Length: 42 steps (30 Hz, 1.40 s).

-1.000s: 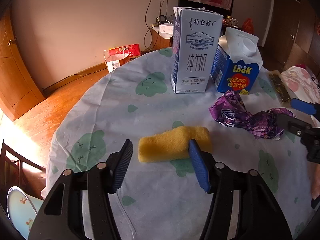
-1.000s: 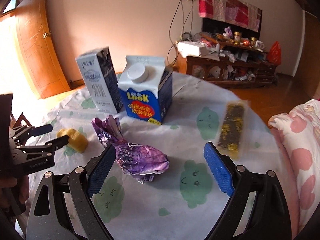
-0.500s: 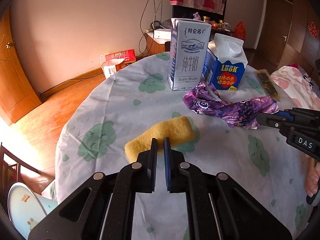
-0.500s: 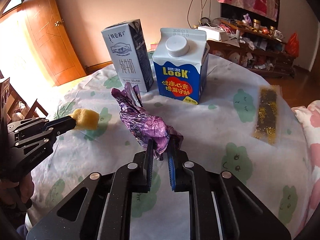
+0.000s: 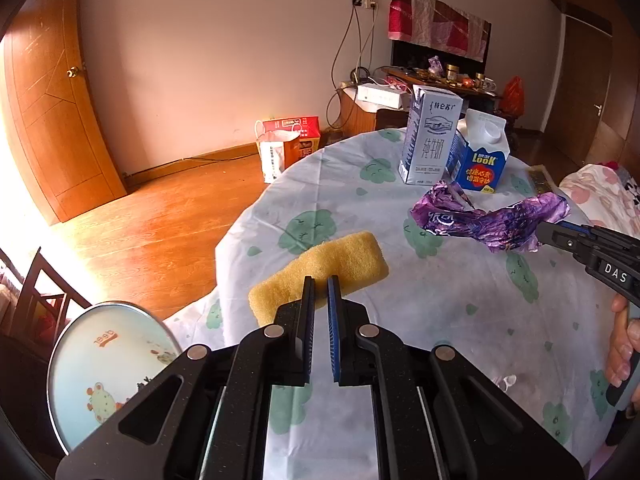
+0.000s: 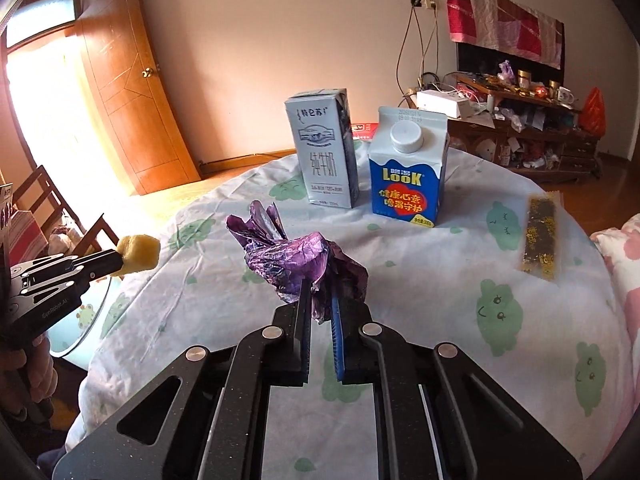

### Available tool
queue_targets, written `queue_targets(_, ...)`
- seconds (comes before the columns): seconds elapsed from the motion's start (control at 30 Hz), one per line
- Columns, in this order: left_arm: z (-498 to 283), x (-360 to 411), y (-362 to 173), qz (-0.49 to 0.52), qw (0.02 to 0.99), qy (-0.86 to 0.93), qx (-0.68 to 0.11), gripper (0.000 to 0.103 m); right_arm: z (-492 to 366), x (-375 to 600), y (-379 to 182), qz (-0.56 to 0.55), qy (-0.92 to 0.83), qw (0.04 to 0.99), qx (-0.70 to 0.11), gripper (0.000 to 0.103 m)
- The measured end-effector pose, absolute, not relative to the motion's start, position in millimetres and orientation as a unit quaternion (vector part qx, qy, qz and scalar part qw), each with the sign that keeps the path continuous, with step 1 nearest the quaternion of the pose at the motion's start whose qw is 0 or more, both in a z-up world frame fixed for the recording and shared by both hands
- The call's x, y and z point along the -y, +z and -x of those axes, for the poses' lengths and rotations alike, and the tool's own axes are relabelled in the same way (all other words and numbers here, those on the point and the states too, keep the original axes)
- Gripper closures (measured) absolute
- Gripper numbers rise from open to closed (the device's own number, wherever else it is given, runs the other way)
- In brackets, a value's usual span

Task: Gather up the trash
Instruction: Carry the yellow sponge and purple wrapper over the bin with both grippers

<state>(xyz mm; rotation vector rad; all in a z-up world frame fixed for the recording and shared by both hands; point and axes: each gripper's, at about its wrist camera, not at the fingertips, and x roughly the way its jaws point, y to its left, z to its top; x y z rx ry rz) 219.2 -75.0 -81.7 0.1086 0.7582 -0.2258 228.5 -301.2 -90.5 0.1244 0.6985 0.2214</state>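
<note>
Held: yellow rectangular sponge block [image 5: 320,266] in my left fingers [image 5: 320,280], crumpled purple foil wrapper [image 6: 304,266] in my right fingers [image 6: 320,300] (both clenched, lifted off the worktop [image 6: 440,264]); risk: thin foil tearing free.

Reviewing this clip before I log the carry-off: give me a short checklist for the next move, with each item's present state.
1. Left gripper shut on yellow sponge: ok.
2. Right gripper shut on purple wrapper: ok.
3. Sponge clear of the table: ok, seen lifted in the right wrist view.
4. Wrapper fully off the cloth: cannot tell.
5. Milk cartons upright, untouched: ok.
6. Trash bin located: cannot tell; none identifiable.
</note>
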Motion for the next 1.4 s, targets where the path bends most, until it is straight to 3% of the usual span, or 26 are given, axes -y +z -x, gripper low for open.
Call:
queue_targets(0.9,-133,-75,-80,-0.021,0.937,0.025,-0.347,0.097,-200,158,-71,-0.020,0.214,0.932,-0.290,0.094)
queue_targets(1.4,-118,-115,-82,-0.029,0.935,0.064,-0.348,0.097,-202,103,-69,0.007,0.256,0.924,-0.282,0.094)
